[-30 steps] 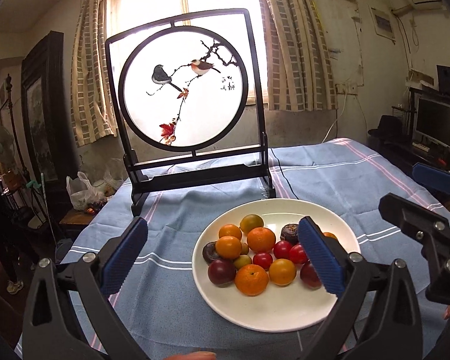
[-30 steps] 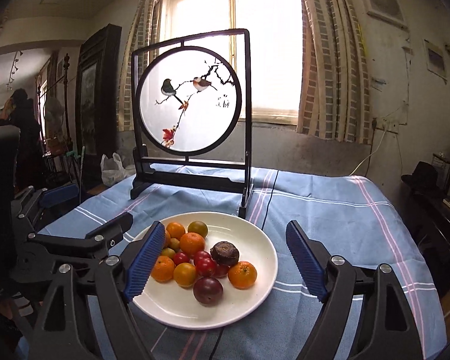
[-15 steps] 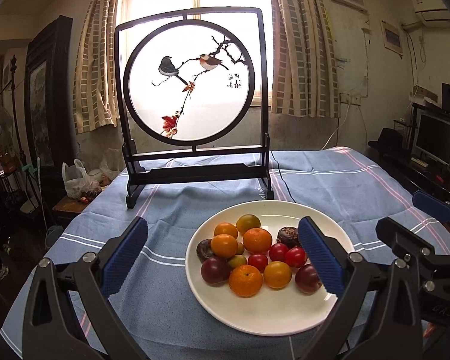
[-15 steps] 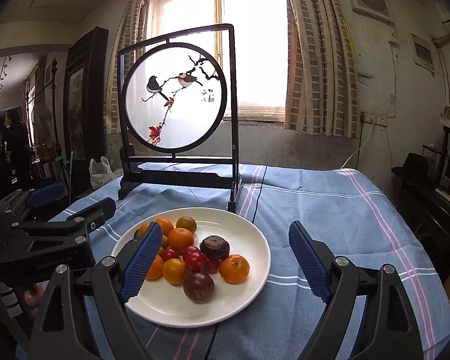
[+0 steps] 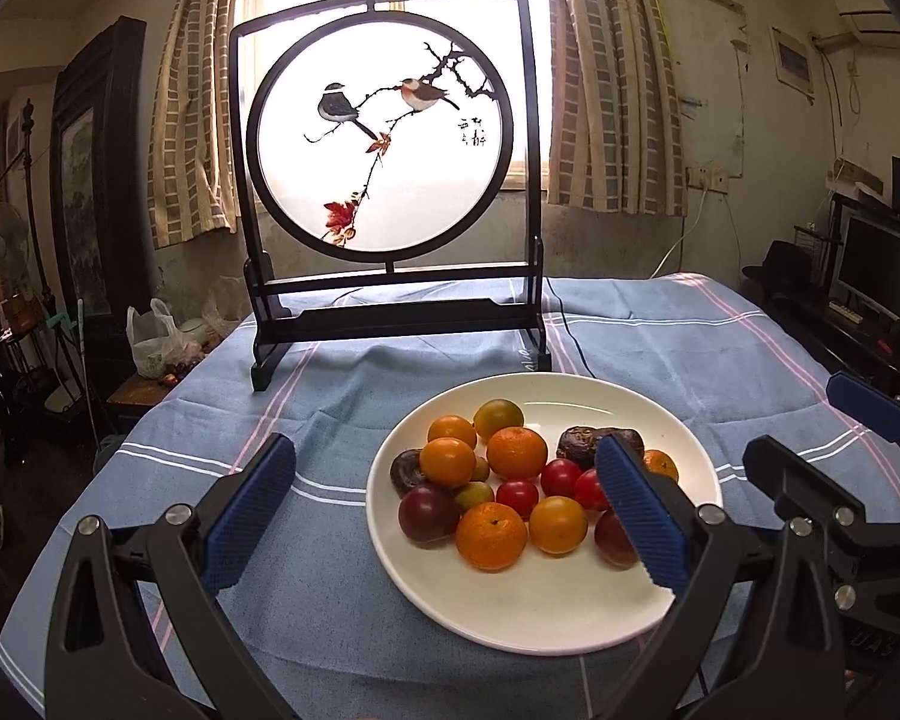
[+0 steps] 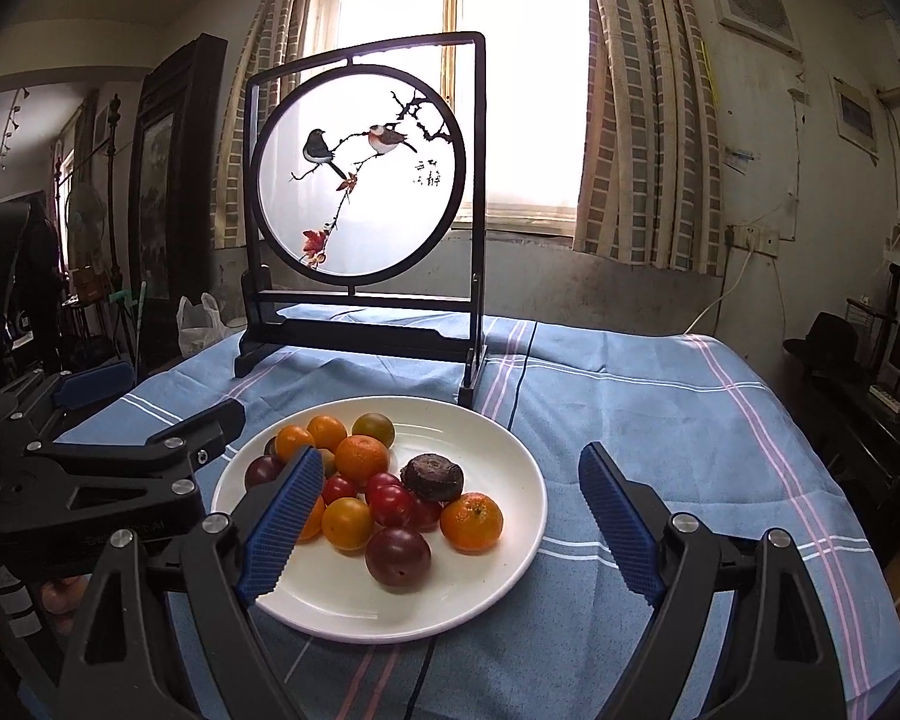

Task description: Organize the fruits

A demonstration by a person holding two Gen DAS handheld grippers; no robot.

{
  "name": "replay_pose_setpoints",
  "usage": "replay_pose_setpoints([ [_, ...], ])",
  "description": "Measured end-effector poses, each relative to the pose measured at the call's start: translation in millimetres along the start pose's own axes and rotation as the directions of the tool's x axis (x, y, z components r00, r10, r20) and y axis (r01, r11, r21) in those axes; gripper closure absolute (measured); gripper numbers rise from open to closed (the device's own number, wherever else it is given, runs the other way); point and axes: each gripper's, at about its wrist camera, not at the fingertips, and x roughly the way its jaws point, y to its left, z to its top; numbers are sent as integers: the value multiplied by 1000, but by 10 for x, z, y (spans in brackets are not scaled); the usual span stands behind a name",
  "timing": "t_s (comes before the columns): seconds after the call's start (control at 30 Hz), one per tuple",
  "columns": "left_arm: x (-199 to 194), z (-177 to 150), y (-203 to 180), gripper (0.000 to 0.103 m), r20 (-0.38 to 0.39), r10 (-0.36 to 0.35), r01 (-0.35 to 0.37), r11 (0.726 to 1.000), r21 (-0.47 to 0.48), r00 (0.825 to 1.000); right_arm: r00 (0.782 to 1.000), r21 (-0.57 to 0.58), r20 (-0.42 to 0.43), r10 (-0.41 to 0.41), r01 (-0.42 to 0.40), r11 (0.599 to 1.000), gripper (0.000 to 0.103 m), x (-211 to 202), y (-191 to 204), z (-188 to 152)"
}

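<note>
We have both tongs spread wide and empty above the near edge of the bench (image 5: 690, 348), which is draped in a blue striped cloth. The fruits (image 5: 498, 480) lie heaped on the white plate (image 5: 546, 618): oranges, red tomatoes, dark plums and two wrinkled brown ones, all mixed by kind and touching one another. From the left tongs (image 5: 450, 516) the plate sits ahead and to the right, its right blue pad overlapping the plate's right side; from the right tongs (image 6: 450, 522) the plate sits ahead and to the left, its left pad over the plate's left rim. Neither is clearly nearer; the lone orange (image 6: 471, 521) and dark plum (image 6: 398, 558) at the heap's near edge lie most open to our right tongs. The fruits being round, no long axis governs the approach. Against half a second ago, both views have come slightly closer to the plate, while the fruits keep their places. The bird screen (image 5: 390, 180) stands behind.
</note>
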Motion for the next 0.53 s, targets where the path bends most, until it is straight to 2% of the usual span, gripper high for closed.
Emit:
replay_pose_setpoints([
  [0.17,25,-27,-24,5,-13,12,-12,1000,10,1000,1000,3,0,-6,6,1000,15,1,-1,-10],
  [0.3,42,-25,-23,5,-10,48,-48,999,17,999,1000,16,8,-19,19,1000,15,-14,-28,-6],
  [0.53,-6,-22,3,5,26,70,-70,997,16,997,994,-12,51,-93,94,996,11,-54,-11,-21],
])
